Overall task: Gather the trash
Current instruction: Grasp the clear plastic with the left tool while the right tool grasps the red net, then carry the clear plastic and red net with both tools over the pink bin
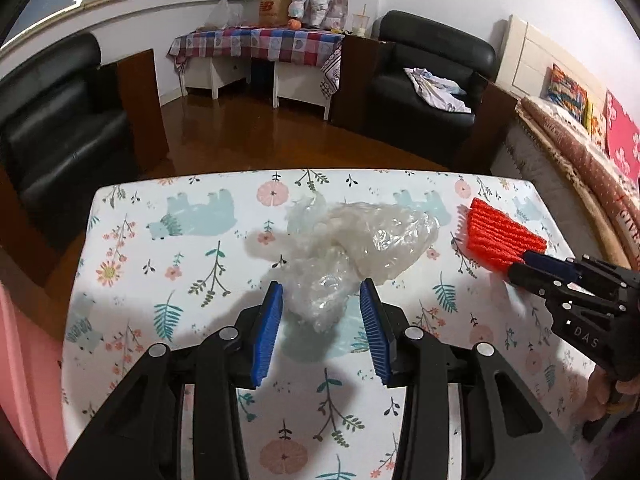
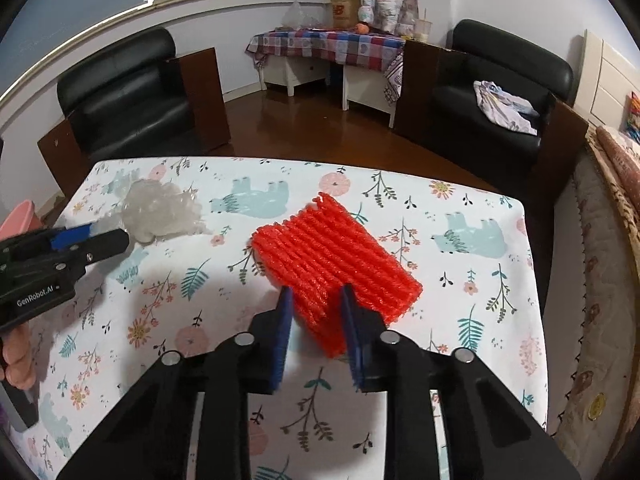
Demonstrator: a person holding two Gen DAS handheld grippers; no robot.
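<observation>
A crumpled clear plastic bag lies on the flowered tablecloth. My left gripper is open, its blue pads either side of the bag's near end. A red foam net lies on the cloth to the right. My right gripper is shut on the net's near edge. The net and right gripper also show in the left wrist view. The bag and left gripper show at the left of the right wrist view.
Two black armchairs stand beyond the table on a wooden floor. A checked-cloth table is at the back wall. A bed runs along the right. A pink object sits past the table's left edge.
</observation>
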